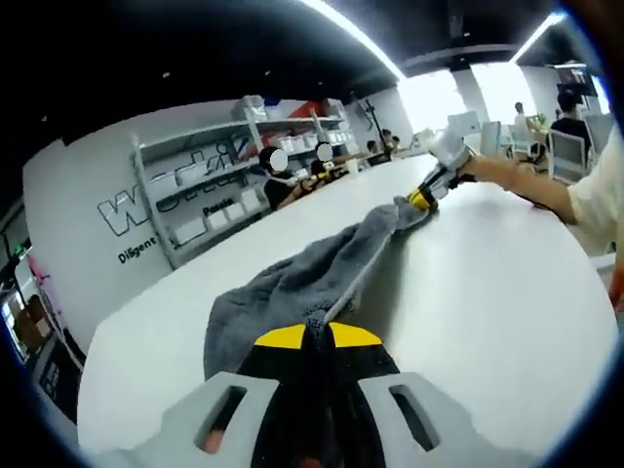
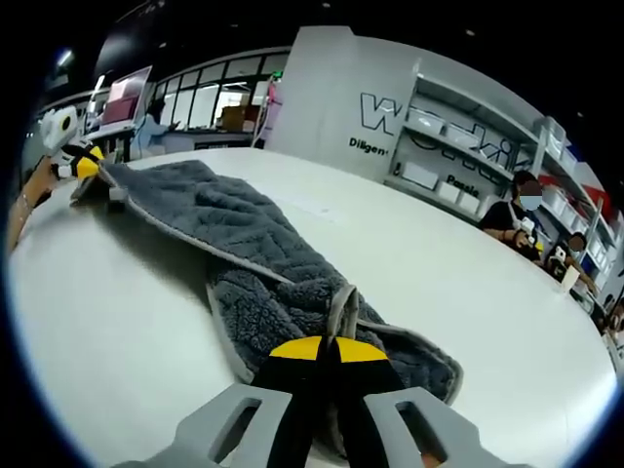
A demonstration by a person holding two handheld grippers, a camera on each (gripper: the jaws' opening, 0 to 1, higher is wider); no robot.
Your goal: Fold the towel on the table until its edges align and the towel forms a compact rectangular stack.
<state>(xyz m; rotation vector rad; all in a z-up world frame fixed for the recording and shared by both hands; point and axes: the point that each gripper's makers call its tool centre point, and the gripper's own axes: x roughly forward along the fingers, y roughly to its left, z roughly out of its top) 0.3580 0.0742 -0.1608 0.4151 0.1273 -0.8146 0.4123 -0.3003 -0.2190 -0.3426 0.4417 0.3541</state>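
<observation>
Left gripper view: left gripper point(image 1: 317, 336) clamps one towel point(image 1: 292, 288) edge
Right gripper view: right gripper point(image 2: 329, 348) clamps the opposite edge
Towel: grey, stretched between both grippers, sagging onto the white table point(image 2: 419, 263)
Shelves point(image 2: 468, 146): beyond the towel

Wall lettering point(image 2: 390, 125) partly blocked by shelves point(image 2: 468, 156), towel point(image 2: 292, 292) corner hidden between right tool point(image 2: 328, 349) tips

Left gripper point(image 1: 318, 336) and right gripper point(image 2: 329, 348) both seemingly clamped on cloth, arms spread well apart
</observation>
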